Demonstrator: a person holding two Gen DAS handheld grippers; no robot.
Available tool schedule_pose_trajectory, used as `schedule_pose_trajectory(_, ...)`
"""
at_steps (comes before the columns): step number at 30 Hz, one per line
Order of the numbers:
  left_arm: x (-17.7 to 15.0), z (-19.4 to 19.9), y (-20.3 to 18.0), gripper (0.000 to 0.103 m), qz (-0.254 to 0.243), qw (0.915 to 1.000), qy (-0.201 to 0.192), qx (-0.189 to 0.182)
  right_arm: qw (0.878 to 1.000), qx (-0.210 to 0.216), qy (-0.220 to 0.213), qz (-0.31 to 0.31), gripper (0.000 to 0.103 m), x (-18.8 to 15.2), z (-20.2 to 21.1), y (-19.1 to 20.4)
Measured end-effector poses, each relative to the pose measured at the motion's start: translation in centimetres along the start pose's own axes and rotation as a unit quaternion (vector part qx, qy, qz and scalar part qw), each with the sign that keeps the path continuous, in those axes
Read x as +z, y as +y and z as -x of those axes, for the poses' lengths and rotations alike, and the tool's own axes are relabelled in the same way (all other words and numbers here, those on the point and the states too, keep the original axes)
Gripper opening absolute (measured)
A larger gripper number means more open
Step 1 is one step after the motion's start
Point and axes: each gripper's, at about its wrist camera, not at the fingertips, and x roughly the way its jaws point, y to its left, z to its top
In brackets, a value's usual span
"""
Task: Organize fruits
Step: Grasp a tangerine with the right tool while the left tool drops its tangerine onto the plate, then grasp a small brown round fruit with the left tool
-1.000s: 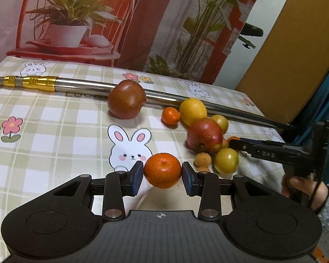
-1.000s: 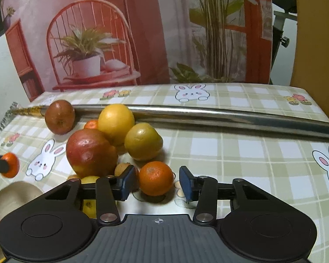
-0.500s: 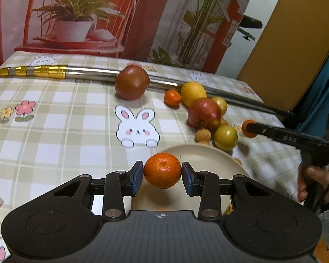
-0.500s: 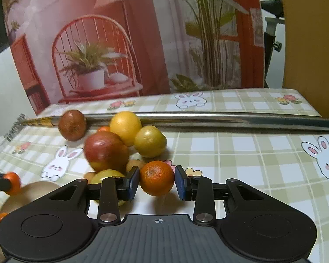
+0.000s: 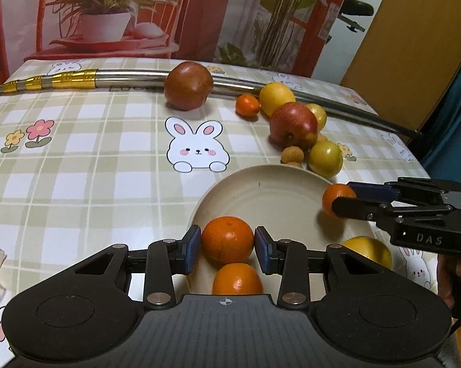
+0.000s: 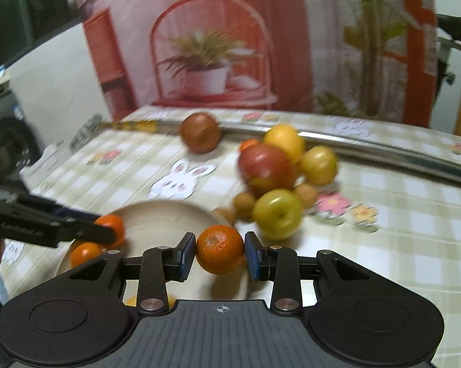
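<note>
Left wrist view: the left gripper (image 5: 227, 245) has its blue pads pressed on either side of a small round orange mandarin (image 5: 227, 239), carried over the near rim of a shallow cream-coloured round plate (image 5: 261, 190); I judge it is held there to be set down among the citrus already gathered. Another mandarin of the same orange (image 5: 237, 279) and a yellow-orange citrus (image 5: 371, 250) already lie in the plate. From the right, the right gripper (image 5: 338, 201) reaches over the plate's far edge with a second small mandarin (image 5: 333, 197) clamped between its jaws, which the blurred right wrist view confirms (image 6: 219, 253). The unsorted pile waits just beyond the plate on the green-checked rabbit tablecloth (image 5: 77, 168): a red apple (image 5: 293, 125), a green-yellow plum-like fruit (image 5: 325, 158), a yellow lemon-like fruit (image 5: 276, 98) and small tan fruits. A brown-red round fruit (image 5: 188, 86) sits apart, against a long steel rod with gold bands (image 5: 123, 76).
</note>
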Motion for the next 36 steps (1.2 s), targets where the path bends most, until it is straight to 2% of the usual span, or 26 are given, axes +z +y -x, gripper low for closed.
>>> schedule_pose_trajectory(18, -0.1, 0.0, 0.0, 0.041, 0.008, 1.0, 0.004, -0.001, 0.999, -0.001, 0.045, -0.007, 0.034, -0.5, -0.8, 0.7)
schedule_pose_trajectory(23, -0.2, 0.1, 0.0, 0.043, 0.014, 0.9999, 0.007, -0.004, 0.999, -0.003, 0.044, -0.007, 0.038, -0.4, -0.7, 0.7)
schedule_pose_trajectory(27, -0.1, 0.4, -0.1, 0.053, 0.019, 0.9998, 0.001, -0.009, 0.999, -0.003, 0.037, -0.006, 0.039, -0.2, -0.1, 0.6)
schedule_pose_trajectory(31, 0.4, 0.9, -0.5, 0.053, 0.012, 0.9998, -0.008, -0.012, 1.0, 0.003, 0.019, -0.017, 0.039, 0.4, 0.9, 0.1)
schedule_pose_trajectory(36, 1.9, 1.7, -0.7, 0.053, 0.012, 0.9994, -0.019, -0.027, 1.0, -0.02, 0.004, -0.022, 0.039, 1.4, 1.9, -1.2)
